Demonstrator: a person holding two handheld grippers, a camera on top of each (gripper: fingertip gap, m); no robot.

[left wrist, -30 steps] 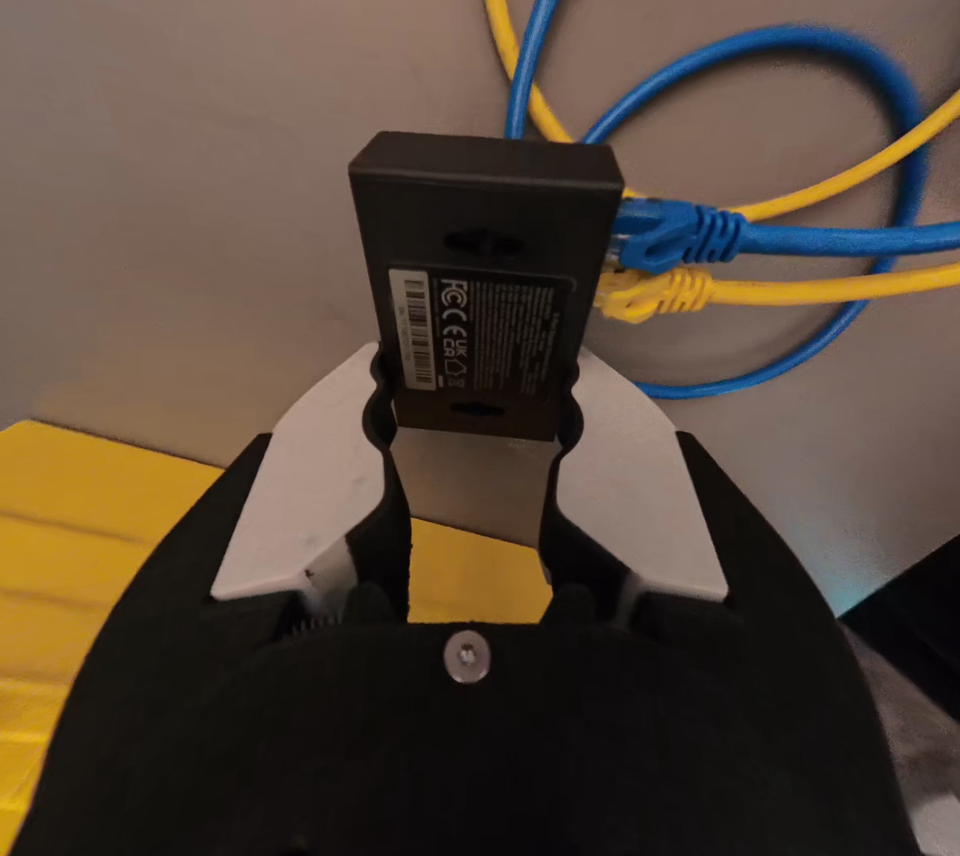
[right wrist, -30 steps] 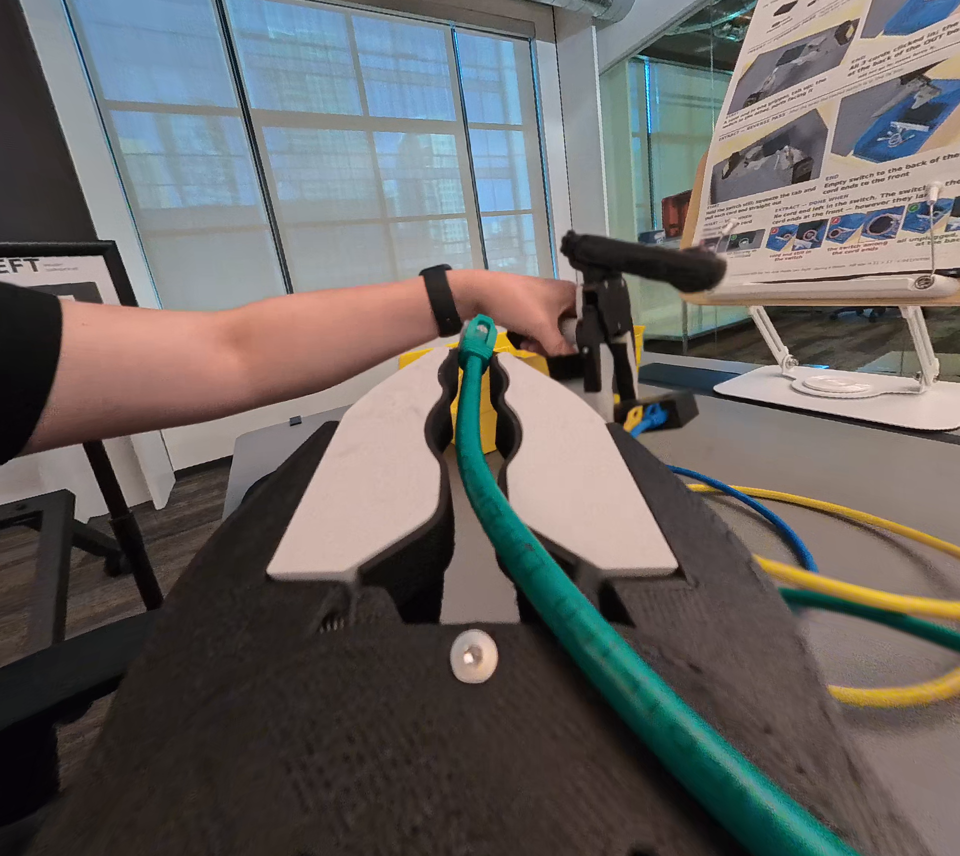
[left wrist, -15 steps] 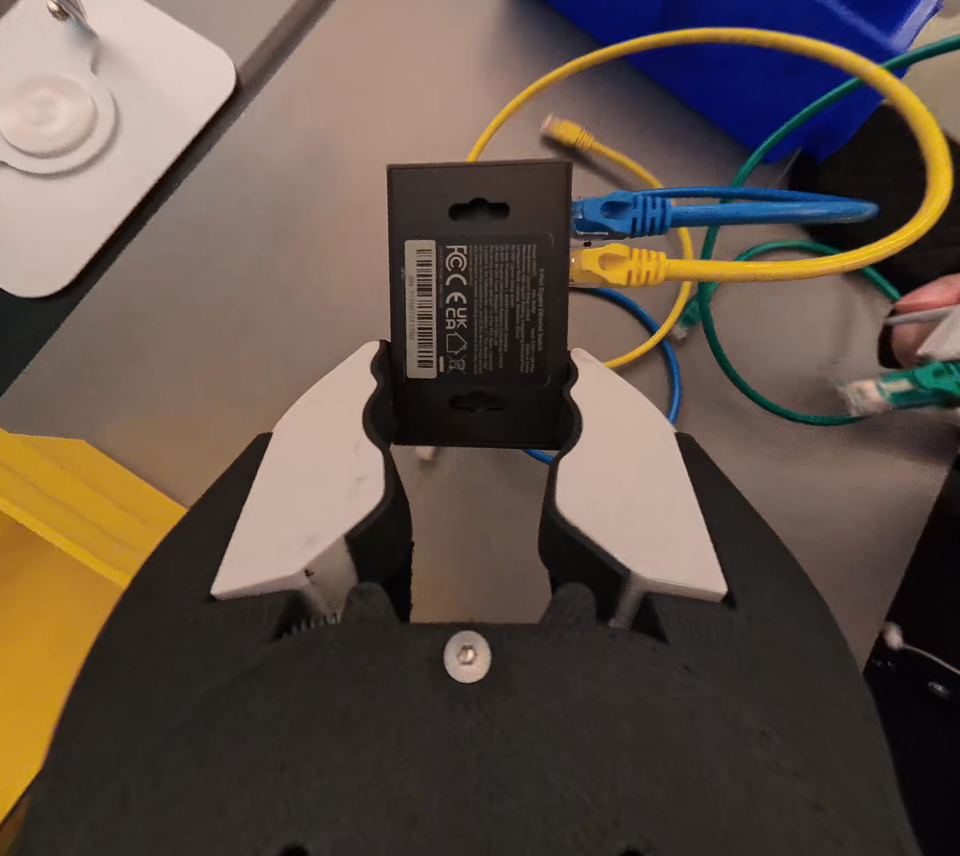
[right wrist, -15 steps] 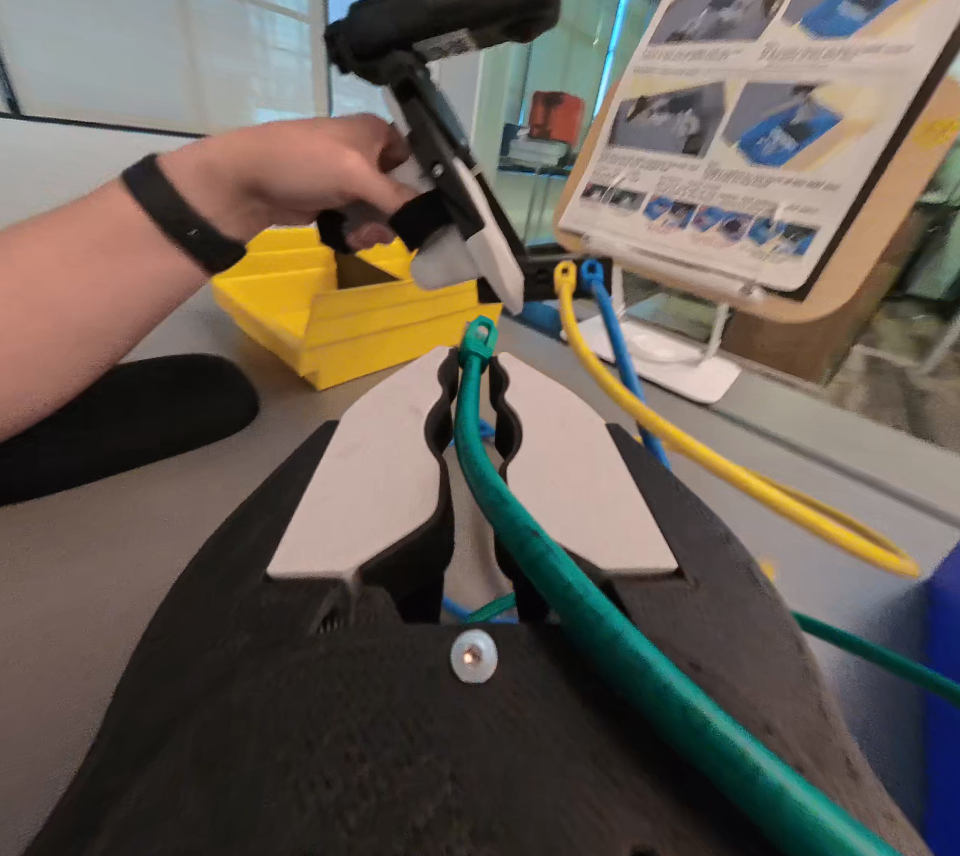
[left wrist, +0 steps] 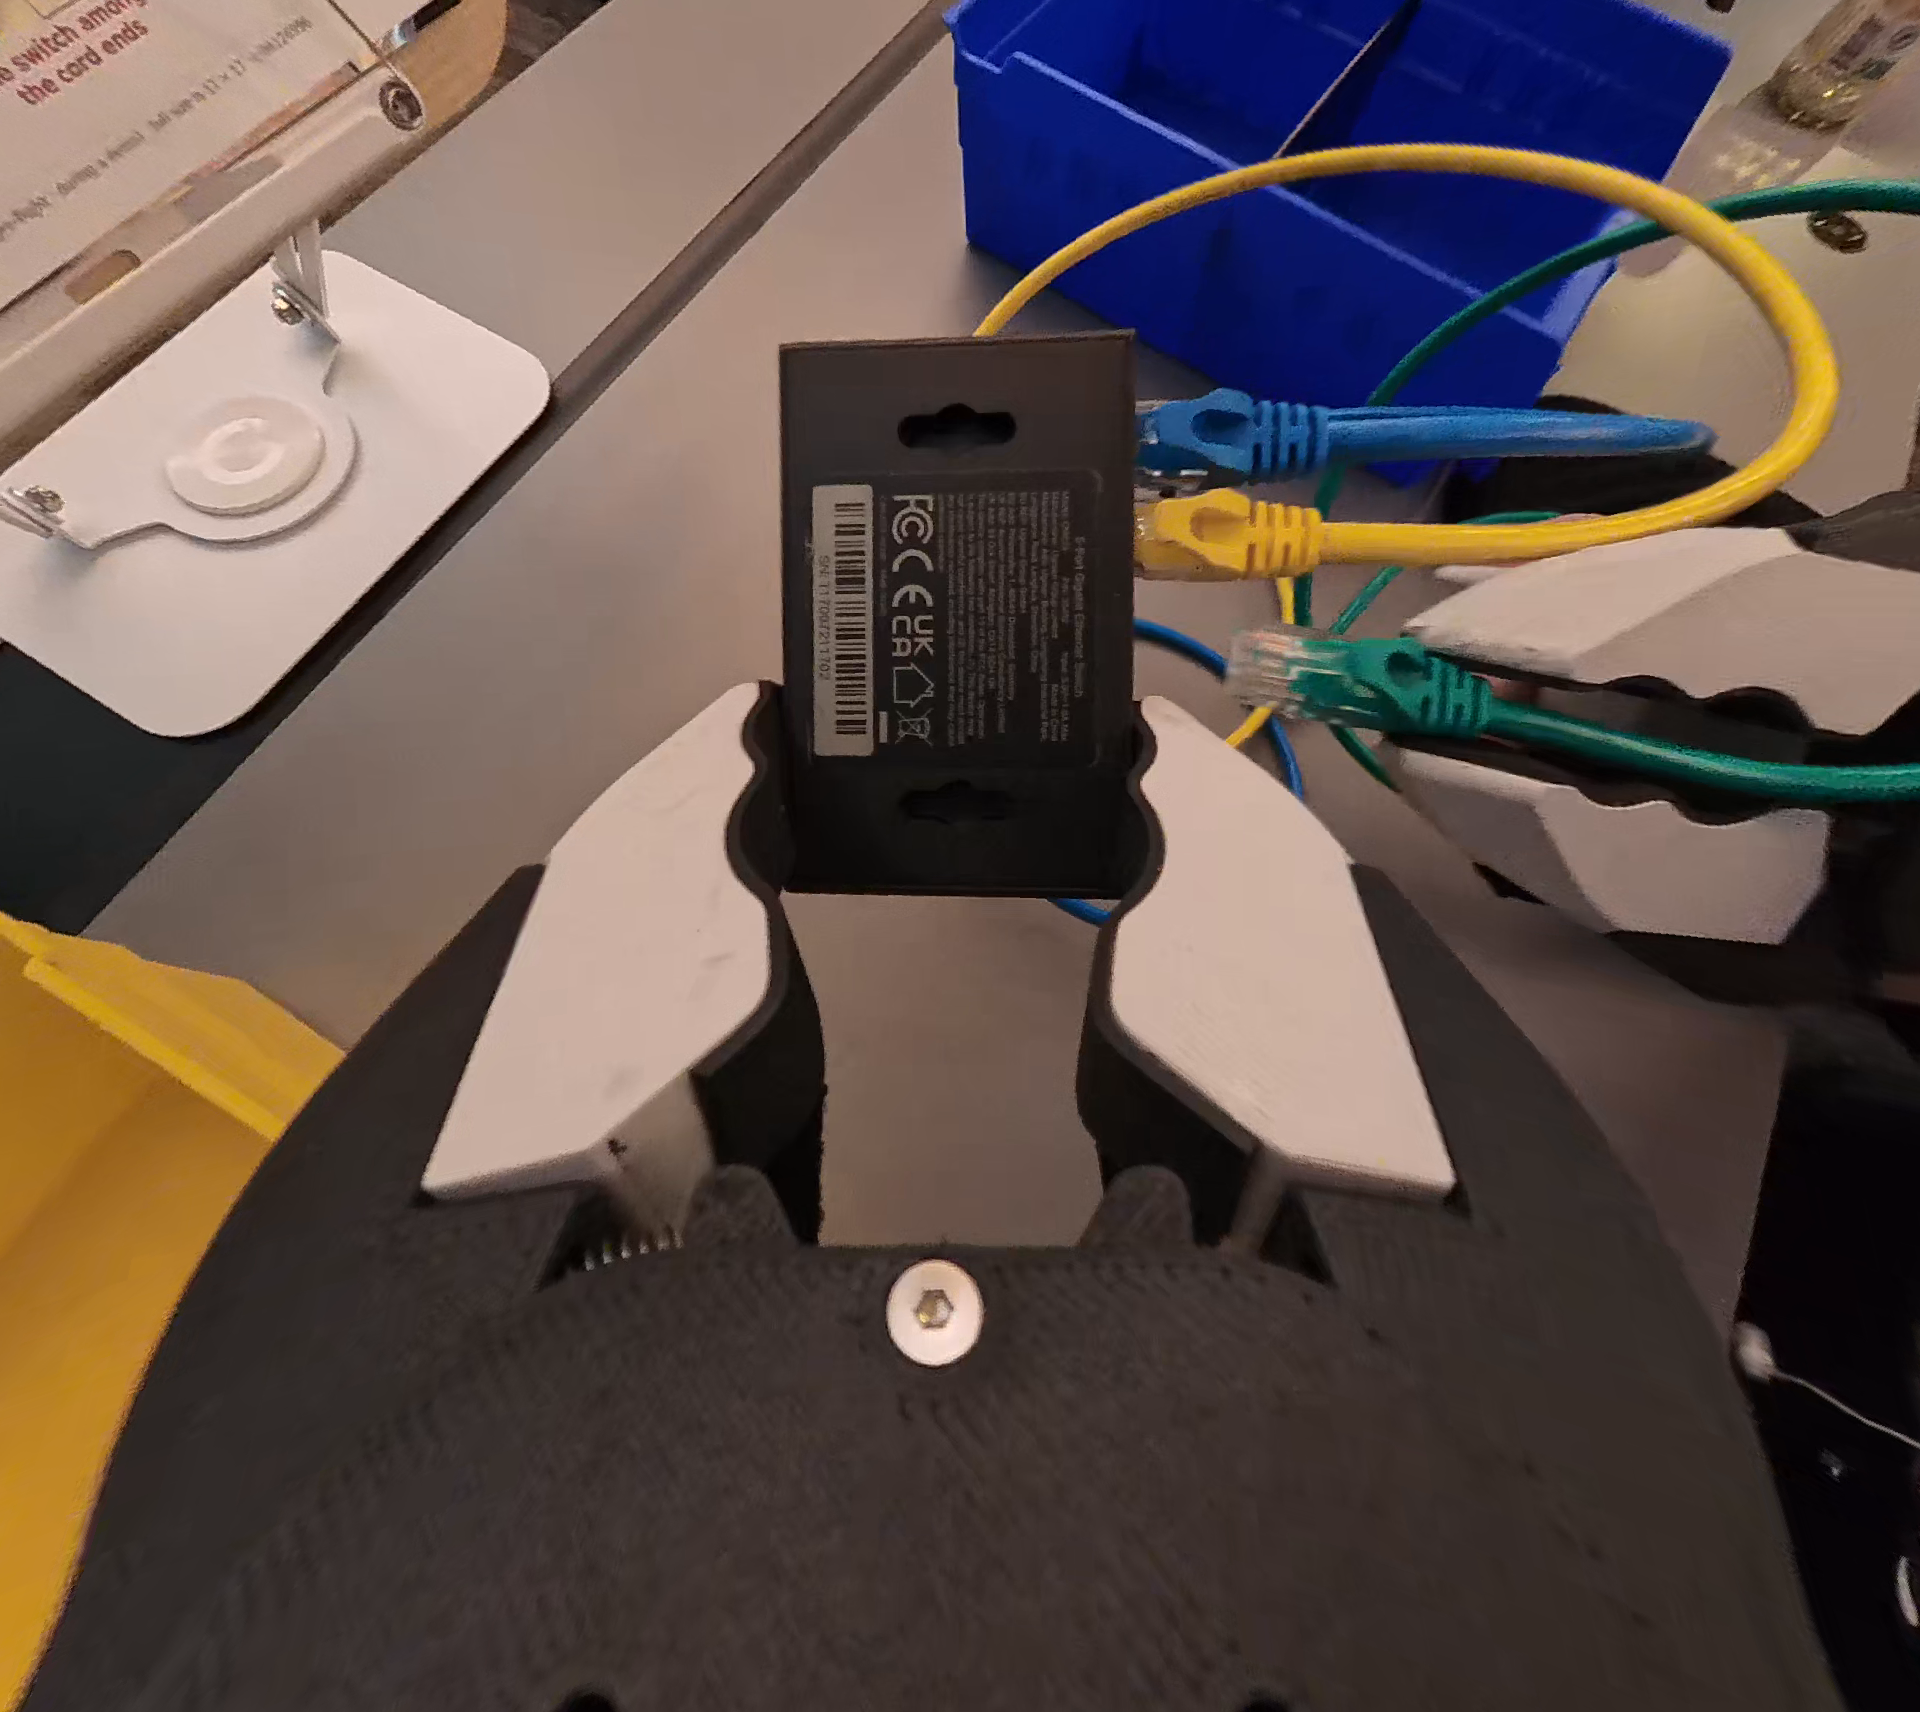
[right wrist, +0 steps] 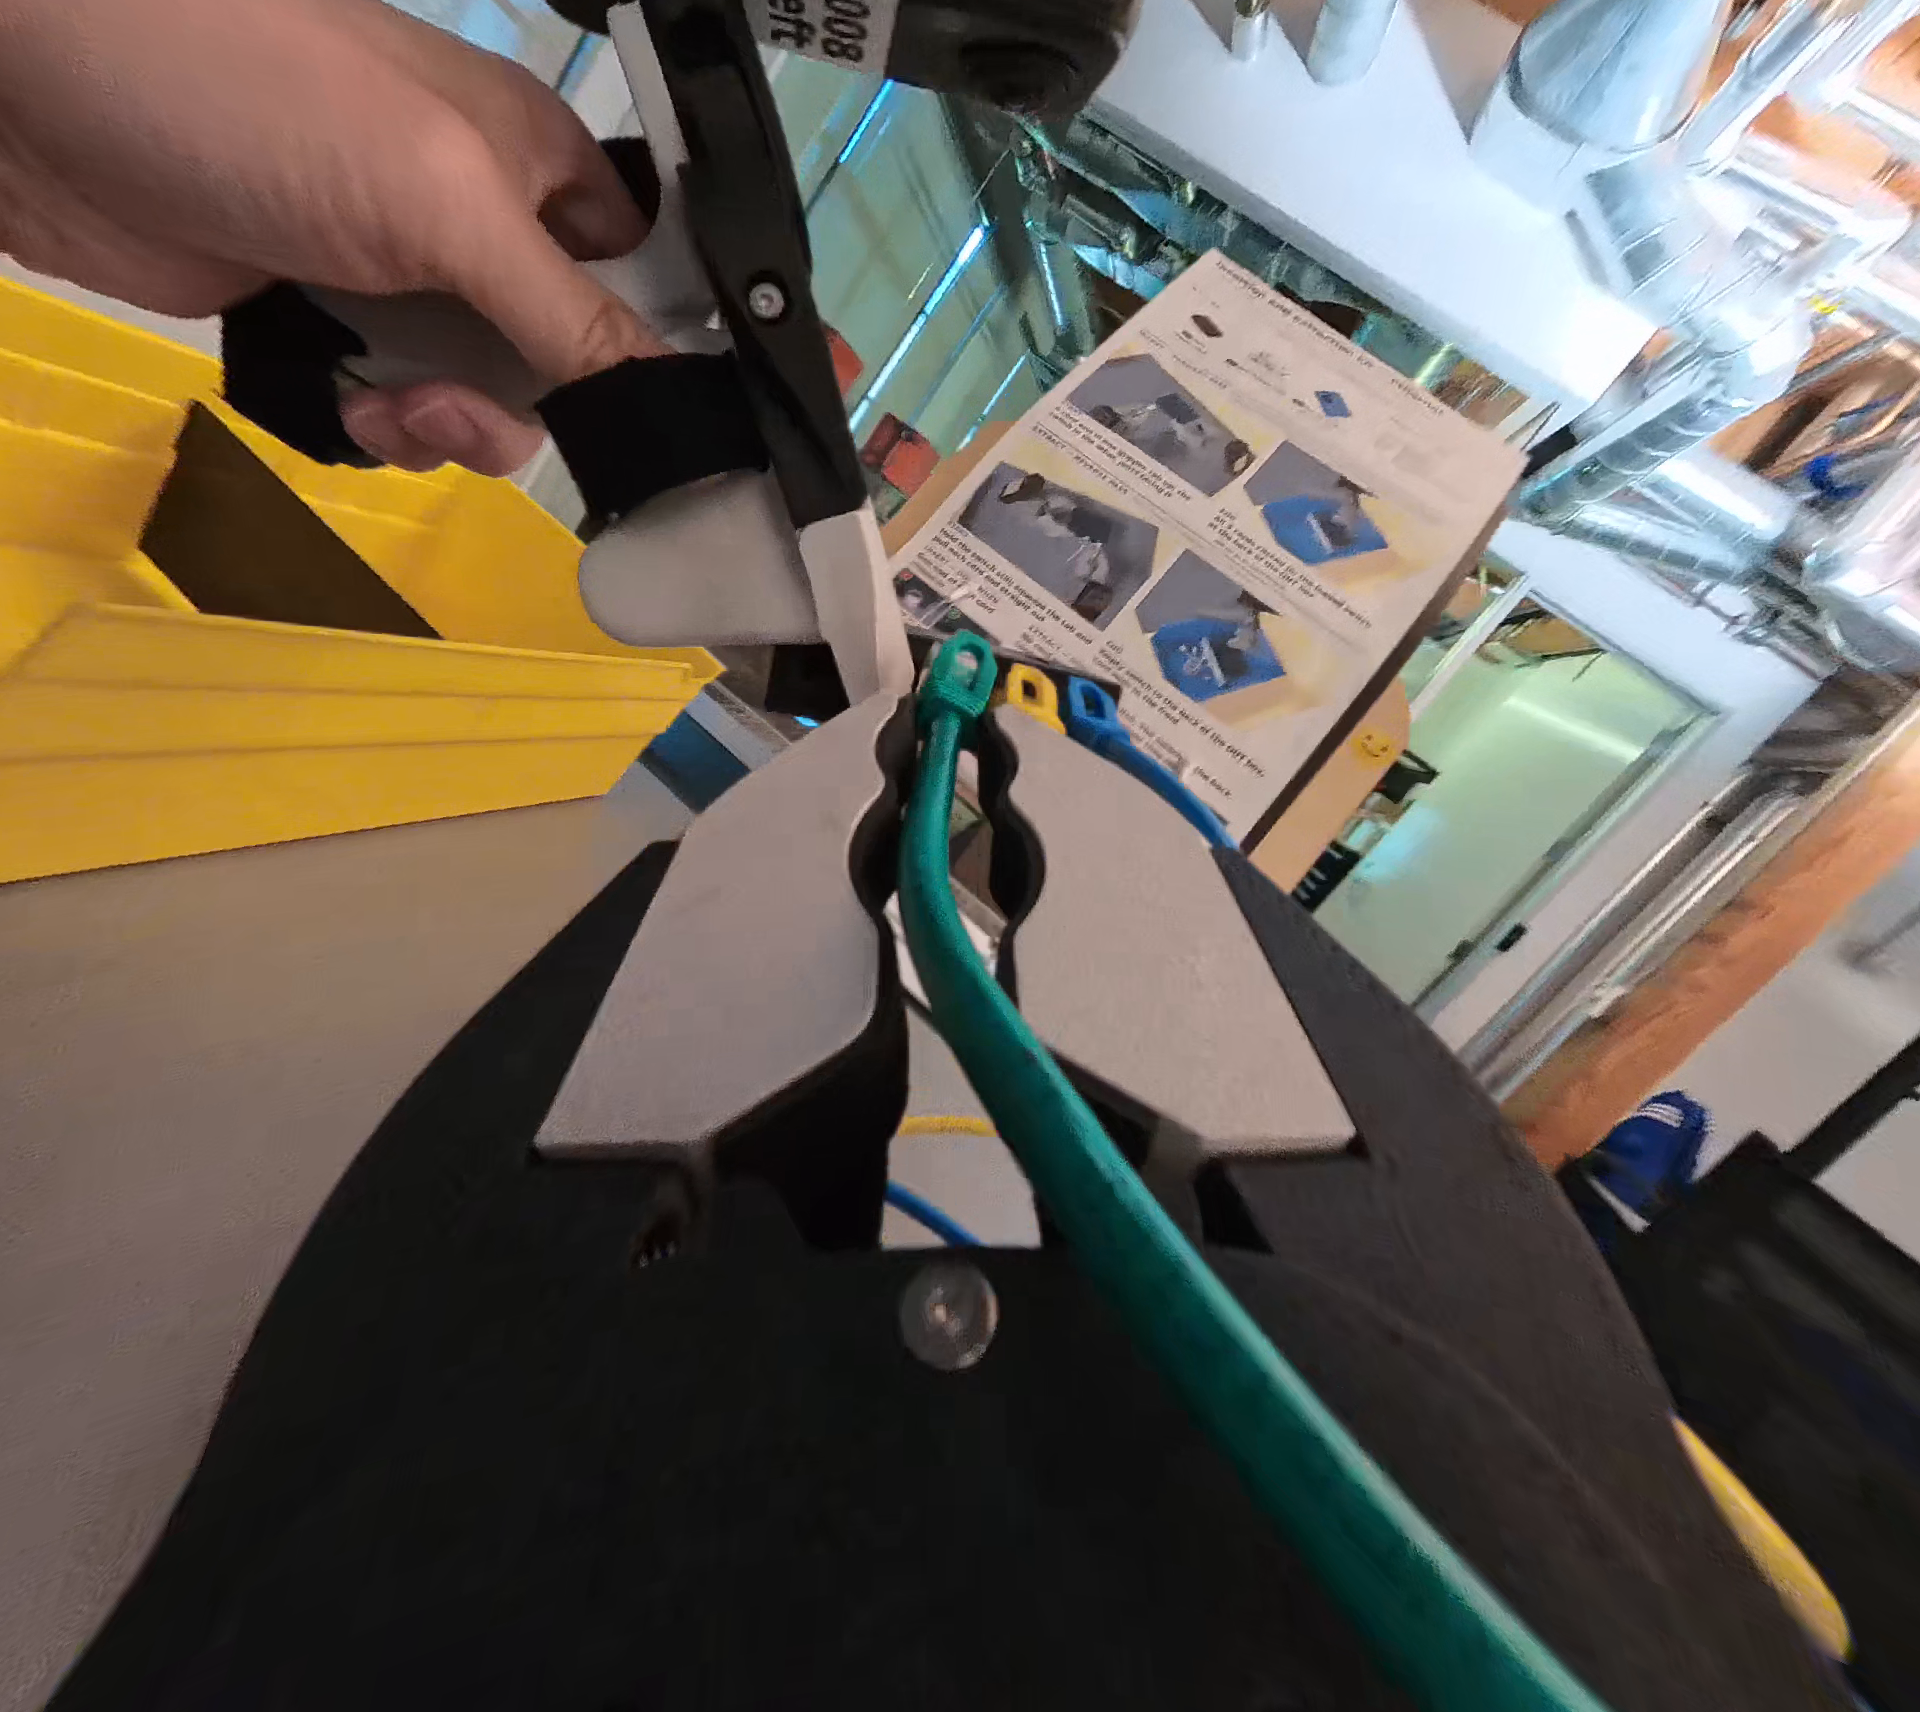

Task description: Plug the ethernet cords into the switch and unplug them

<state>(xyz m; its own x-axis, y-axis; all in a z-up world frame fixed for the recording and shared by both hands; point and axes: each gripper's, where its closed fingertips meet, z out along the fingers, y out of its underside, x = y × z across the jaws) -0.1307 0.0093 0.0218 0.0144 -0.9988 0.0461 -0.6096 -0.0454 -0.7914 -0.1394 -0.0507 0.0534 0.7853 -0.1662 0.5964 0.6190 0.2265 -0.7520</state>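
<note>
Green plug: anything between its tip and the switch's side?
Nothing: in the left wrist view only bare table shows between the green plug and the switch, below the yellow plug.

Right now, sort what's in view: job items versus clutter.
Job: switch in left gripper; blue cord and yellow cord, plugged; green cord in right gripper.
Lying about: blue bin, yellow bin, instruction board.

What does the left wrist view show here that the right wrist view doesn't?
Left wrist view only: the black rectangular switch's labelled underside clamped in the left gripper, and the blue plastic bin.

Right wrist view only: the person's hand on the left gripper's handle.

Both: the green ethernet cord, unplugged, in the right gripper; blue and yellow cords plugged in.
</note>
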